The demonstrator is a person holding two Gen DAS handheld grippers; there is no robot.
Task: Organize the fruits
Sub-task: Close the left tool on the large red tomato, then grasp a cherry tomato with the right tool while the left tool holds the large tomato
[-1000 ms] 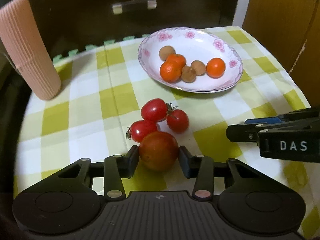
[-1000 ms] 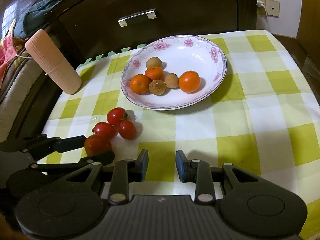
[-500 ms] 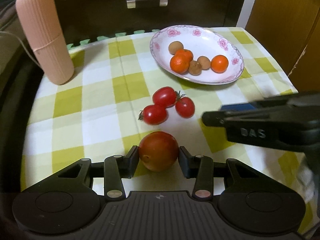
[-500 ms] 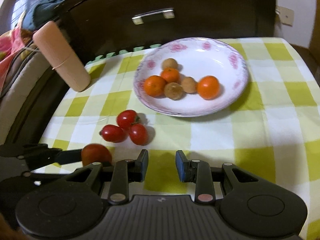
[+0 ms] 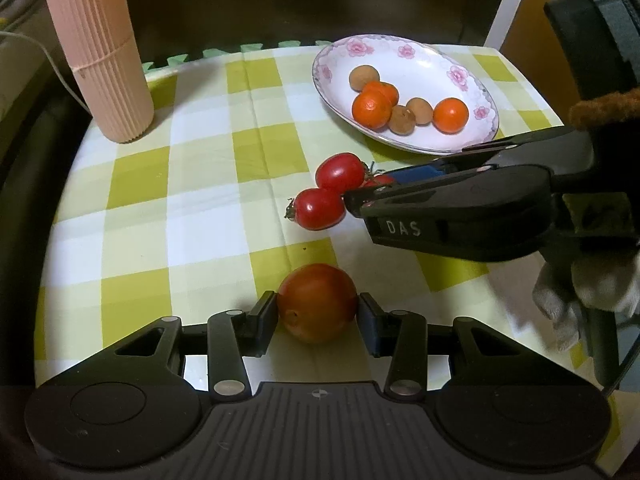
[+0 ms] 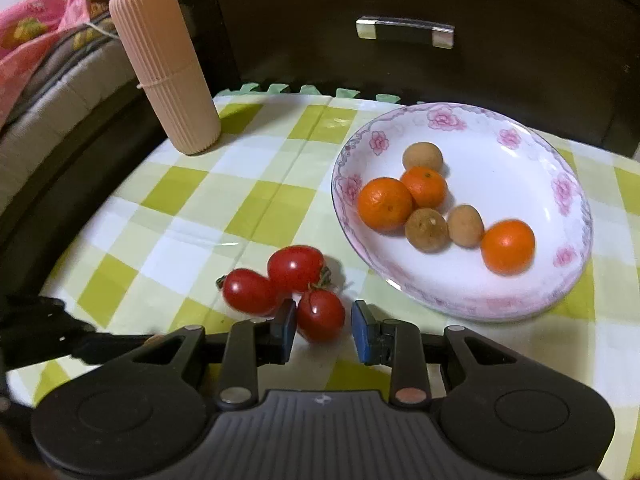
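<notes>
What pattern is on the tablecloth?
The tablecloth has yellow-green and white checks. The left wrist view shows it best.

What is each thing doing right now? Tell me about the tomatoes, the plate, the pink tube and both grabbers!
Big tomato: gripped between the left gripper's pads.
Left gripper: shut on the big tomato.
Right gripper: open, around one small tomato, not squeezing.
Other two small tomatoes: lying on the cloth, touching.
Plate: on the cloth, holding three oranges and three brown fruits.
Pink tube: standing upright.
Drawer: closed.
</notes>
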